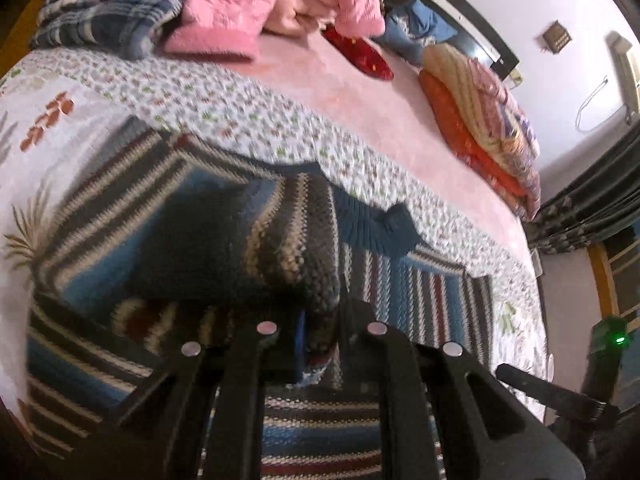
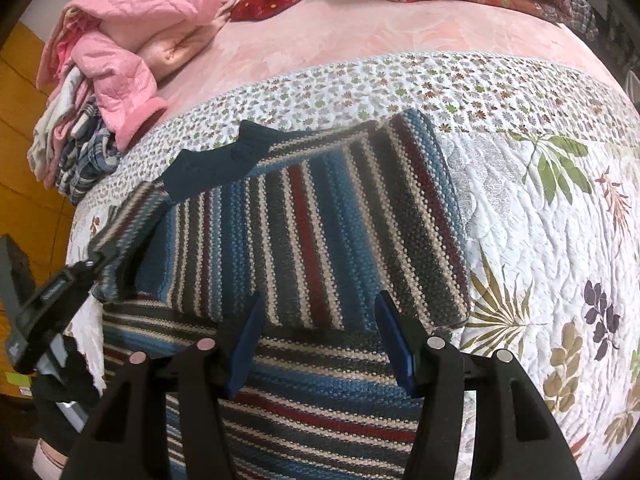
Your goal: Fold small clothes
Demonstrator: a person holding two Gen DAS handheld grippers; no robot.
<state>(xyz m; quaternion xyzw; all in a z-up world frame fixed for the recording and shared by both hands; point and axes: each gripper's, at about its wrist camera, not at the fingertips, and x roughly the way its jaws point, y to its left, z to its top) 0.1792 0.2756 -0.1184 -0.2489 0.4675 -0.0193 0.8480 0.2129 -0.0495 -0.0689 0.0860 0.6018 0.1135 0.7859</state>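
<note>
Left gripper (image 1: 316, 344): jaws closed on a lifted fold of the striped knitted sweater (image 2: 320, 240). Right gripper (image 2: 320, 344): jaws spread wide, nothing held, hovering over the sweater's lower part. Sweater is spread on the floral quilt (image 2: 540, 240), one side folded over the body. Pink jacket (image 2: 132, 40) is piled beyond, well apart.

The left gripper (image 1: 316, 332) has its fingers drawn close, pinching a fold of knit between the pads; the right gripper (image 2: 320, 336) hangs with blue pads (image 2: 244, 344) spread wide apart, nothing between them; its fingertips sit just above the cloth.
</note>
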